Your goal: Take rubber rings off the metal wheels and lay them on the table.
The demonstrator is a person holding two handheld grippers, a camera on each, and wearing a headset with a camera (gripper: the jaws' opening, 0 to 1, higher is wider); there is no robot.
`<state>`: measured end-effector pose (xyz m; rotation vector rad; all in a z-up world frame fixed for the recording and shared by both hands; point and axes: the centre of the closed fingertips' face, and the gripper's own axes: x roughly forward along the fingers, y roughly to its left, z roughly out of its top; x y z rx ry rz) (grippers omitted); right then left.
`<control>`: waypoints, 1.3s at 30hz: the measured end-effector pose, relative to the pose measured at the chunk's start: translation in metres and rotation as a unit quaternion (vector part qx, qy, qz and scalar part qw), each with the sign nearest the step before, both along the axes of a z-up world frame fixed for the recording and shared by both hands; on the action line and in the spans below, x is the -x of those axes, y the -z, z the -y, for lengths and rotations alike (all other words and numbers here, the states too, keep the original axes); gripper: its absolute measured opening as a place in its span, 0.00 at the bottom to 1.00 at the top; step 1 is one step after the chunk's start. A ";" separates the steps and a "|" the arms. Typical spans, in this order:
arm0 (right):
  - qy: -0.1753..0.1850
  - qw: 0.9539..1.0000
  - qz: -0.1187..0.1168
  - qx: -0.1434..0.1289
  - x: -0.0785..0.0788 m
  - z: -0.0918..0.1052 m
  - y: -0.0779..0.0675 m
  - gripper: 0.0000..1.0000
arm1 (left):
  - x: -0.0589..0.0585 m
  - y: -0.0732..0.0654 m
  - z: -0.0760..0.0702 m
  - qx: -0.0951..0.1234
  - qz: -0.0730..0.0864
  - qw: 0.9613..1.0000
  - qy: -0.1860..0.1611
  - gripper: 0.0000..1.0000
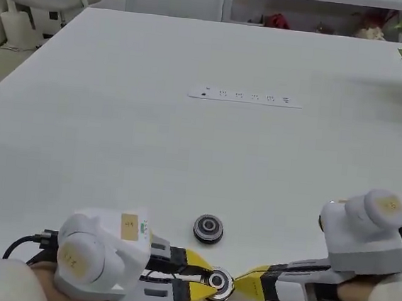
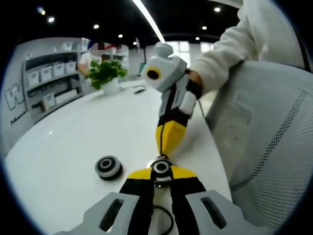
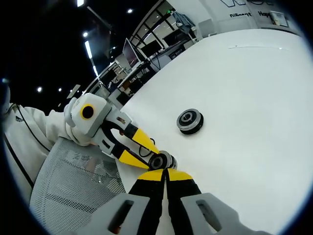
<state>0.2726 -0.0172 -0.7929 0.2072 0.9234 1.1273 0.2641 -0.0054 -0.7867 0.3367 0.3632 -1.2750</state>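
left gripper [image 2: 163, 174] clamps small silver metal wheel [image 1: 219, 283] as anchor; right gripper [image 3: 165, 174] pinched narrow on its black rubber ring [image 3: 172, 159], presumably to peel; second ringed wheel [image 1: 208, 229] nearby

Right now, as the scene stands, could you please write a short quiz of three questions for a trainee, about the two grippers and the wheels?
1. True or false: the left gripper holds a wheel between its jaws.
2. Fill in (open or shut): the right gripper has its jaws ____, with their tips at that same wheel.
3. Choose one. The second wheel is:
A) lying on the table, apart from both grippers
B) between the right gripper's jaws
C) stacked on the first wheel

Key: 1 true; 2 shut; 3 A.
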 end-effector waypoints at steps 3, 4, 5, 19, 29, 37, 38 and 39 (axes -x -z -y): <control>-0.003 1.000 0.005 0.003 0.000 -0.001 -0.001 0.00 | 0.000 0.000 0.000 0.000 0.000 1.000 0.000 0.13; -0.002 1.000 0.004 0.002 0.000 -0.001 -0.001 0.00 | 0.000 0.000 0.000 -0.001 0.000 1.000 0.000 0.13; -0.001 1.000 0.003 0.001 0.000 -0.001 -0.001 0.00 | 0.000 0.000 0.000 -0.001 0.000 1.000 0.000 0.13; -0.007 1.000 0.008 0.001 0.003 -0.004 -0.002 0.00 | 0.000 0.000 0.000 -0.001 0.000 1.000 0.000 0.13; -0.013 1.000 0.008 0.000 0.005 -0.005 -0.003 0.00 | 0.002 0.000 0.001 -0.002 0.001 1.000 0.002 0.13; -0.014 1.000 0.009 -0.002 0.005 -0.006 -0.004 0.00 | 0.001 0.000 0.001 -0.003 0.003 1.000 0.003 0.13; -0.014 1.000 0.009 -0.002 0.005 -0.006 -0.004 0.00 | 0.001 0.000 0.000 -0.003 0.003 1.000 0.003 0.13; -0.015 1.000 0.009 -0.003 0.005 -0.006 -0.004 0.00 | 0.001 0.000 0.000 -0.003 0.003 1.000 0.003 0.13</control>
